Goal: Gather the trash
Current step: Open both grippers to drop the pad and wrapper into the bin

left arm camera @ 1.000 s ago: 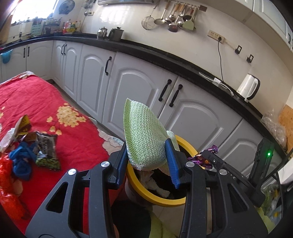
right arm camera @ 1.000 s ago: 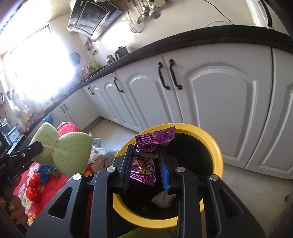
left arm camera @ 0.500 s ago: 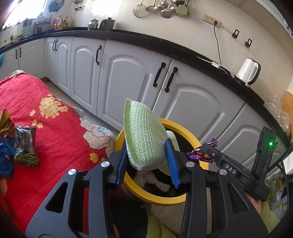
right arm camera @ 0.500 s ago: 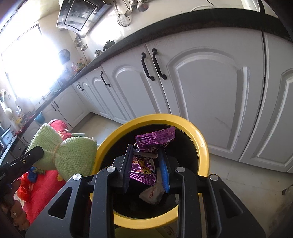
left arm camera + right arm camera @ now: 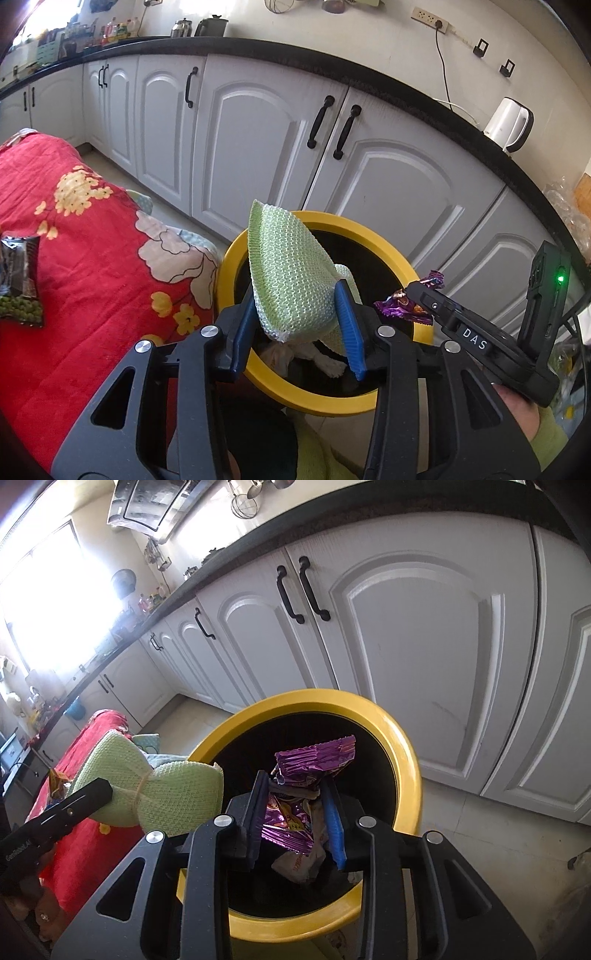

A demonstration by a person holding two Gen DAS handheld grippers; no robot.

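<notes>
Pinching a green knitted scrubber (image 5: 291, 280), the left gripper (image 5: 301, 328) hangs over the near-left rim of the yellow-rimmed trash bin (image 5: 321, 400); its jaws have just been opening slightly, yet the blue pads (image 5: 349, 328) still flank and touch the scrubber. Over the bin's mouth the right gripper (image 5: 297, 812) holds a purple foil wrapper (image 5: 295, 805), its jaws having just been opening too, with the wrapper between them and still upright.

Only the left wrist view shows the white kettle (image 5: 511, 123) on the black counter far right, a green snack packet (image 5: 20, 291) lying on the red floral cloth (image 5: 85, 258) at left, and a sleeve at the right gripper's handle. Only the right wrist view shows the scrubber tied at its waist like a bow, crumpled white wrappers (image 5: 301, 864) deep inside the bin, and the bright window far left.

Compared with a second ago, both grippers sit lower and closer above the bin, whose rim fills more of each view.

White cabinet doors (image 5: 424, 657) stand just beyond the bin; bare floor lies to its right, the clothed table edge touching its left.
</notes>
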